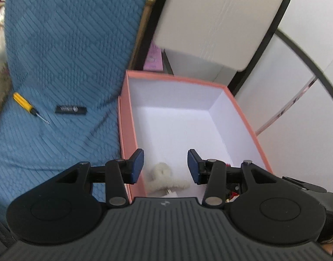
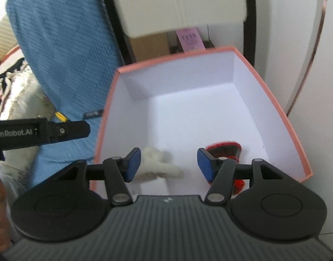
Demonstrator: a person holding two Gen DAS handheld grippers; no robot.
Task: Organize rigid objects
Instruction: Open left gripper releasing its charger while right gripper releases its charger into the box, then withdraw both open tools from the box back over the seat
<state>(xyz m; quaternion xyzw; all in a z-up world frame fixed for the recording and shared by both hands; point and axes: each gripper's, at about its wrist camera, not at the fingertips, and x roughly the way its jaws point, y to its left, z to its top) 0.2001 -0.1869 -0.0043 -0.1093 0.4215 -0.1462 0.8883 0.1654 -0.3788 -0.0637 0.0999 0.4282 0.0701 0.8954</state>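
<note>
A pink box (image 1: 125, 117) with a white inside stands beside a blue quilted cover (image 1: 57, 43). A fluffy white hair clip (image 1: 166, 179) lies in its near end; it also shows in the right wrist view (image 2: 159, 165). A red and black object (image 2: 225, 150) lies in the box's near right part (image 2: 281, 117). A yellow-handled screwdriver (image 1: 27, 105) and a small black rectangular object (image 1: 71, 110) lie on the cover, left of the box. My left gripper (image 1: 165, 166) is open and empty above the box's near end. My right gripper (image 2: 169, 164) is open and empty above it too.
A white box (image 1: 216, 21) and a pink card (image 1: 154, 58) stand behind the pink box. Black frame bars (image 2: 250, 10) and white panels rise at the back and right. The left gripper's body (image 2: 40, 130) shows at the left of the right wrist view.
</note>
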